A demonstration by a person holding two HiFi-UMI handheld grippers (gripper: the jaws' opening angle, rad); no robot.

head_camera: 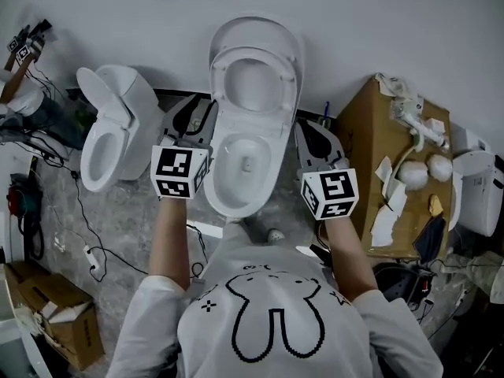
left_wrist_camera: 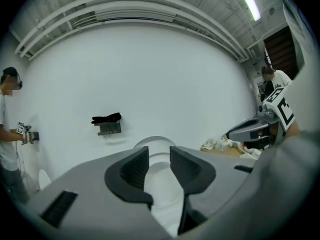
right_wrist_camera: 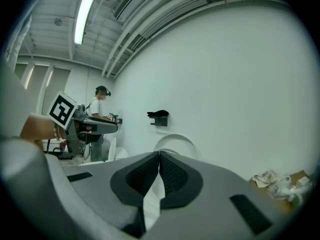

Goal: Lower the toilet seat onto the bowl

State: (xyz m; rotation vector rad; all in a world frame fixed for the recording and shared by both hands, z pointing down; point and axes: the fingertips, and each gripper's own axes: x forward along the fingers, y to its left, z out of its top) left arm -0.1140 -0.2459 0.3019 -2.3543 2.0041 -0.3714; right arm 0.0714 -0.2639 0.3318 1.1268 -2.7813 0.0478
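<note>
The seat [head_camera: 219, 85] stands raised, leaning back on the lid [head_camera: 256, 28] at the wall, above the bowl [head_camera: 216, 181]. Its long axis runs straight away from you. It lies ahead of and between your grippers, which flank the bowl. Your left gripper [head_camera: 193, 115] has its jaws parted with nothing between them and looks slightly nearer. Your right gripper [head_camera: 316, 136] is pinched closed, empty. A second toilet [head_camera: 110, 132] on the left and a box [head_camera: 358, 132] on the right stand clear.

No legible text (only square markers [head_camera: 175, 170])
</note>
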